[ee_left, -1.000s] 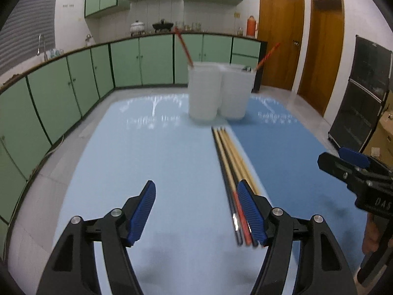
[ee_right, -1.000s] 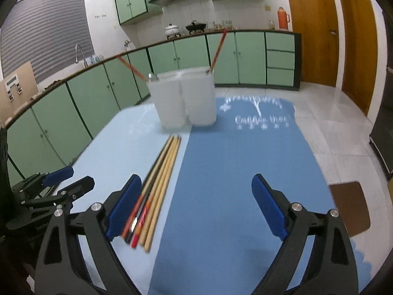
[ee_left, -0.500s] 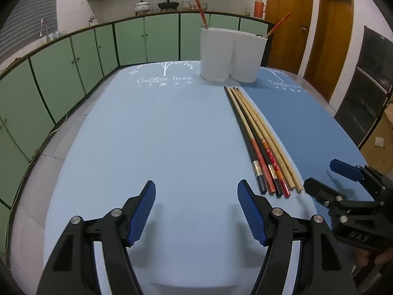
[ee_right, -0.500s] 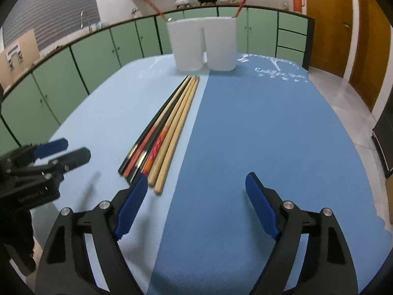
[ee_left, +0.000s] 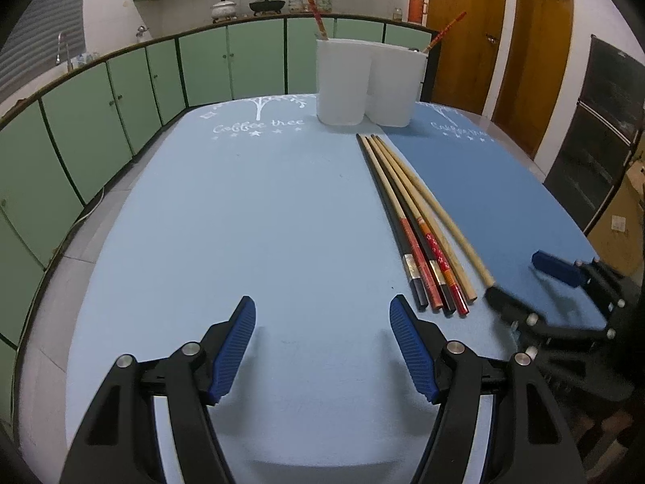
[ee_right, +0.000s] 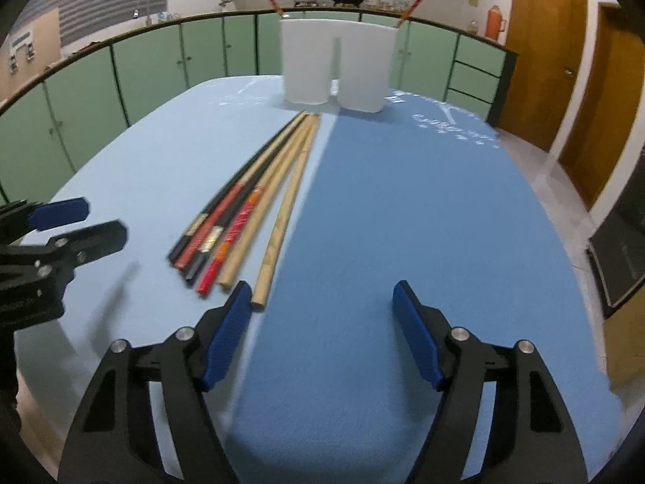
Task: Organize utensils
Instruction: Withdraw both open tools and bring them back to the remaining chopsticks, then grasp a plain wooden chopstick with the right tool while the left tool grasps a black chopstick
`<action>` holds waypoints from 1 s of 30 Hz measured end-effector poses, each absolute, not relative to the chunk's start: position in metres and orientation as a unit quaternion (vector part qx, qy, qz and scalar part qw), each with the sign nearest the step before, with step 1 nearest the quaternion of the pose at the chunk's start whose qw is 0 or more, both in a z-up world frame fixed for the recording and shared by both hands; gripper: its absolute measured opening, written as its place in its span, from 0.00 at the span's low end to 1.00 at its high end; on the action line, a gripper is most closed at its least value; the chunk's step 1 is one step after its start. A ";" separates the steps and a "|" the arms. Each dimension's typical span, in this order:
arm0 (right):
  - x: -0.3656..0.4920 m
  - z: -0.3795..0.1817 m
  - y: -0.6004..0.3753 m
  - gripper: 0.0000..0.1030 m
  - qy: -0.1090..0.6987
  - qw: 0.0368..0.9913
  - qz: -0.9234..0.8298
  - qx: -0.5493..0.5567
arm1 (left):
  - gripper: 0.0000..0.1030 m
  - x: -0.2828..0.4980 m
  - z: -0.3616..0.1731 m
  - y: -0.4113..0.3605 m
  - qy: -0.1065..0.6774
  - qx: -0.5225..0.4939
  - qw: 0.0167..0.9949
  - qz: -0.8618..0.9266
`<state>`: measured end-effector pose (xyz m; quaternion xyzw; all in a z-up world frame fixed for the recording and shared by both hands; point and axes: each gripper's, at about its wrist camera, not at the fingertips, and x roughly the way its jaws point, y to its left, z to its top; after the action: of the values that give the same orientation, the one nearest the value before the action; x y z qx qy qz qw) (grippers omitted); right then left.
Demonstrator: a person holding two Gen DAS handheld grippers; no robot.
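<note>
Left wrist view: the left gripper (ee_left: 322, 339) hangs over the counter (ee_left: 242, 222) with its jaws spread wide and nothing between them. The chopsticks (ee_left: 415, 222), 6 in a tight row, lie ahead and to its right, long axis running from their near butts just beside the right pad away toward 2 white cups (ee_left: 369, 80). Each cup already holds 1 red chopstick. The right gripper (ee_left: 528, 278) sits at the butts' far side.

Right wrist view: the right gripper (ee_right: 320, 322) is also wide open and empty. The chopsticks (ee_right: 258, 197) lie ahead-left; the outermost pale one ends touching or almost touching the left pad. The left gripper (ee_right: 76, 222) waits further left, apart from the bundle. The right gripper looks nearer, so the next grasp probably falls to it, across the pale stick's butt.

The counter wears 2 mats, light blue left, darker blue right, the sticks along their seam. Around it: green kitchen cabinets (ee_right: 161, 64) and brown doors (ee_right: 544, 52).
</note>
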<state>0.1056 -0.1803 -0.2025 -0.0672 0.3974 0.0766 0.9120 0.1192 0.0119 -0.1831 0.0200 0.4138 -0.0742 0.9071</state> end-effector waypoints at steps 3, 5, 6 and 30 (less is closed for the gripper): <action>0.105 -0.200 -0.185 0.61 0.398 0.912 0.085 -0.051 | 0.66 0.119 -0.185 0.009 0.417 0.022 0.905 -0.077; 0.105 -0.200 -0.184 0.60 0.400 0.910 0.095 -0.047 | 0.66 0.118 -0.187 0.007 0.419 0.022 0.904 -0.081; 0.106 -0.202 -0.182 0.57 0.405 0.908 0.103 -0.045 | 0.66 0.119 -0.188 0.005 0.421 0.023 0.903 -0.083; 0.112 -0.203 -0.183 0.07 0.404 0.904 0.134 -0.026 | 0.66 0.133 -0.199 -0.019 0.434 0.046 0.896 -0.083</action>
<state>0.1116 -0.1833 -0.2027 -0.0264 0.4043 0.1344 0.9043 0.1327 -0.0186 -0.1991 0.0460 0.4337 -0.0835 0.8960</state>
